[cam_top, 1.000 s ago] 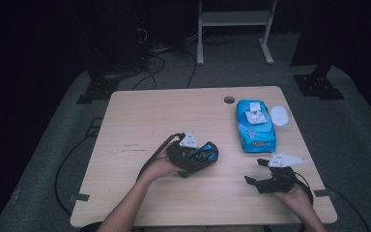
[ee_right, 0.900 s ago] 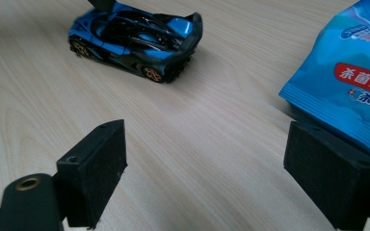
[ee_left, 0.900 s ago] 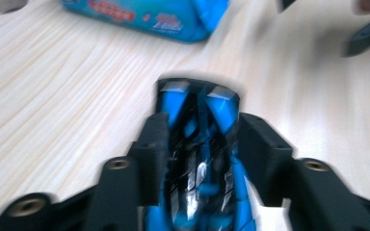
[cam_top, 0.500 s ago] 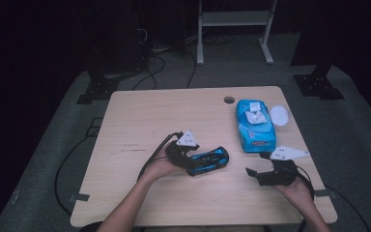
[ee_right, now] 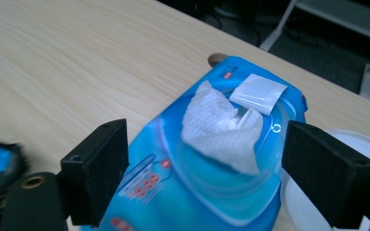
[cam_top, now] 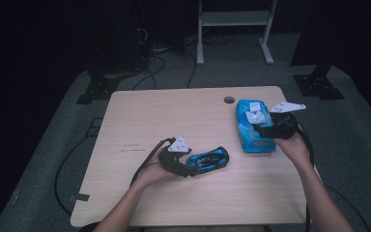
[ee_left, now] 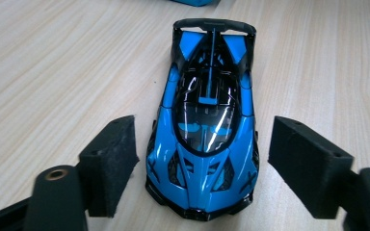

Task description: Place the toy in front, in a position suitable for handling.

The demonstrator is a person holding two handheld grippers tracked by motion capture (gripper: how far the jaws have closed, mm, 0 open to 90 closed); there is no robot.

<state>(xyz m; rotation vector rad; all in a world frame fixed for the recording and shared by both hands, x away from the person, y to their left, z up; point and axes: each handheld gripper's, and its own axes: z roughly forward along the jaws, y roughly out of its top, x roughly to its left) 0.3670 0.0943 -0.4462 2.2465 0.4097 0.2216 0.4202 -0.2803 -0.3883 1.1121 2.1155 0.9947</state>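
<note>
Blue toy car [ee_left: 204, 130] sits flat on the counter [cam_top: 174, 116] between the left gripper's [ee_left: 204, 168] just-opened fingers [ee_left: 111, 163], untouched, while the right gripper [ee_right: 202, 173] hovers over the wet-wipe pack [ee_right: 207, 192], fingers spread wide around its white tissue [ee_right: 219, 127].

The upper left and the lower middle of the pale wooden table [cam_top: 154, 116] lie bare. At centre the blue toy car [cam_top: 207, 160] blocks passage; at right, the blue wet-wipe pack [cam_top: 252, 128].
</note>
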